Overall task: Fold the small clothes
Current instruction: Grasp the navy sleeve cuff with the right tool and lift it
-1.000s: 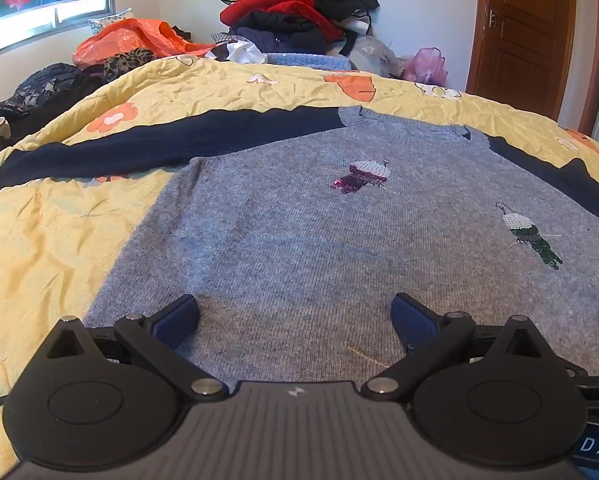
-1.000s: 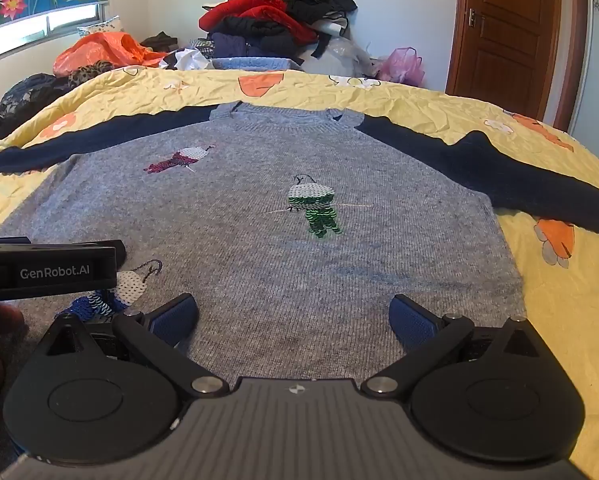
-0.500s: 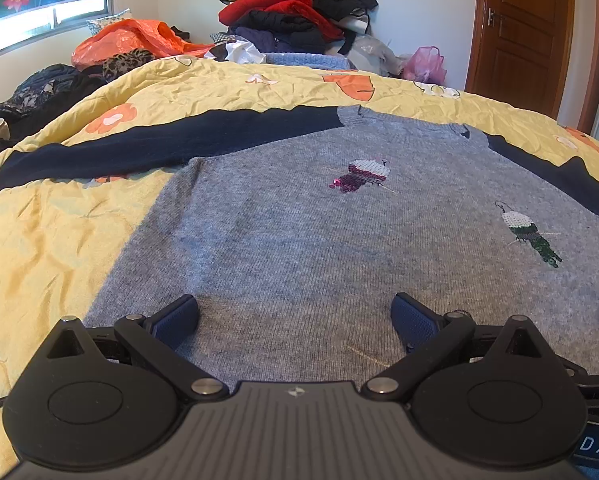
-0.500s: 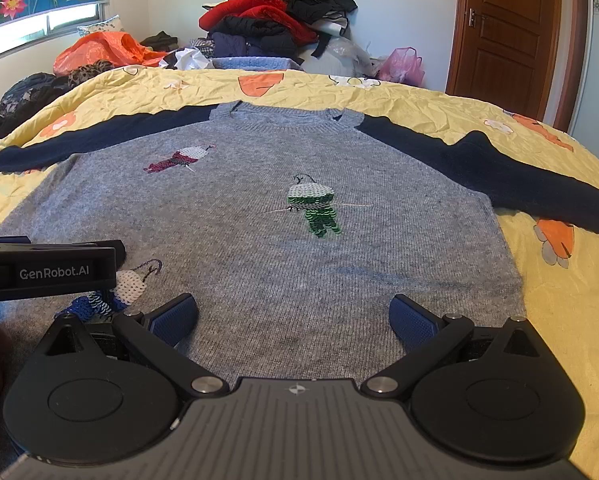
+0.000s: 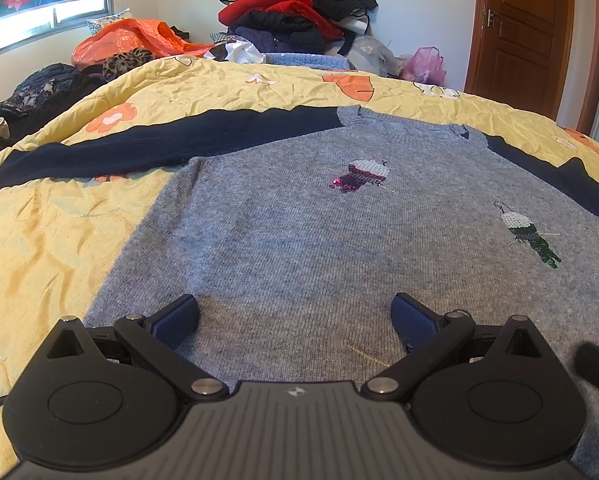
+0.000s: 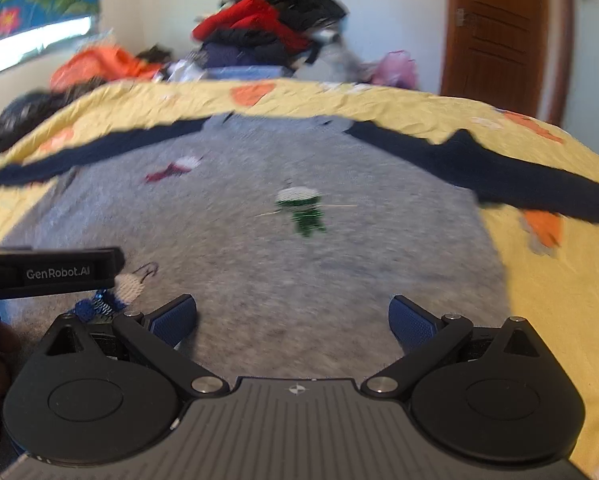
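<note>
Since the earlier frame we note only our right gripper (image 6: 292,317) moving, both grippers' jaws spread empty over the sweater (image 5: 299,240) lying flat on the bedspread (image 5: 51,248): soft, limp knit, best pinched at hem corners

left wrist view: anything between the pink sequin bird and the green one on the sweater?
Only bare grey knit of the sweater between the pink sequin bird and the green sequin bird, in the left wrist view.

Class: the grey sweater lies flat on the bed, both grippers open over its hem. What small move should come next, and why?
Probably lower the left gripper and right gripper onto the hem and close. The sweater lies spread flat with dark sleeves out; neither gripper holds cloth.
</note>
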{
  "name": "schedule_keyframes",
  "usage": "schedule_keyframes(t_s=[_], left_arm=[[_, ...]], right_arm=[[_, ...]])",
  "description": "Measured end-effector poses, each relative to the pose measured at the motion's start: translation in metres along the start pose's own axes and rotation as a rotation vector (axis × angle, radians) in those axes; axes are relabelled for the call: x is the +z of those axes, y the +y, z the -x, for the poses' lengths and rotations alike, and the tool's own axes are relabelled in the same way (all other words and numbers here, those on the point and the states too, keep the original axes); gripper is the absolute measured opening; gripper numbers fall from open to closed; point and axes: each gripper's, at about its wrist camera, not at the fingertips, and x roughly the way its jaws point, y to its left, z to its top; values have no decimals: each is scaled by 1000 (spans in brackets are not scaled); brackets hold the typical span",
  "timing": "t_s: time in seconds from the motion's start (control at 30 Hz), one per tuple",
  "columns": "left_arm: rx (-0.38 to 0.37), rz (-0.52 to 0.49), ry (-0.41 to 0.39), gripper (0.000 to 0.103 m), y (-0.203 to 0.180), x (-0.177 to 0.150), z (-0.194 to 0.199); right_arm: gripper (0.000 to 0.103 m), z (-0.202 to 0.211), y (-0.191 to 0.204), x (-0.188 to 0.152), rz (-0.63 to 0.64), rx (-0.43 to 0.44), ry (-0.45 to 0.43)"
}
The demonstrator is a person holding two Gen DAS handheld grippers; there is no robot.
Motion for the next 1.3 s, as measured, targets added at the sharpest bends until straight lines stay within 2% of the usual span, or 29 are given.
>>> schedule_keyframes(t_s=[0.13,0.23,0.27,0.37,0.43,0.5,0.63,0.73,0.8,0.93,1.03,1.1,1.2,1.3], left_arm=[[0,2,-1,103,0,0,0],[-3,4,-2,103,0,0,1],[-5,6,-3,103,0,-1,0],[-5,7,-3,103,0,-1,1],[-6,7,-3,103,0,-1,1],[-6,5,-2,103,1,-1,1],[-5,5,-1,103,1,-1,0],[-2,3,-1,103,0,-1,0],[-2,3,-1,103,1,-1,0],[-1,3,-1,103,0,-1,0],[-1,2,-1,103,0,-1,0],[0,1,-1,103,0,-1,0],[0,1,-1,103,0,-1,0],[0,1,-1,103,1,-1,0]], right_arm=[[102,31,-61,-15,-159,12,-23],[103,56,-88,-15,-161,-138,-42],[103,64,-93,-11,-164,-154,-49],[103,77,-91,13,-130,-103,-126],[103,67,-79,35,-49,-108,-148],[103,45,-71,52,29,-157,-141],[103,-1,-80,88,129,-380,-70],[102,-24,-107,97,125,-495,-38],[102,-32,-130,101,94,-518,-40],[102,-47,-185,101,-36,-521,-29],[102,-59,-233,99,-182,-478,-1],[101,-61,-268,96,-351,-396,23],[101,-57,-319,85,-639,-226,-6],[101,-54,-347,74,-817,-138,-46]])
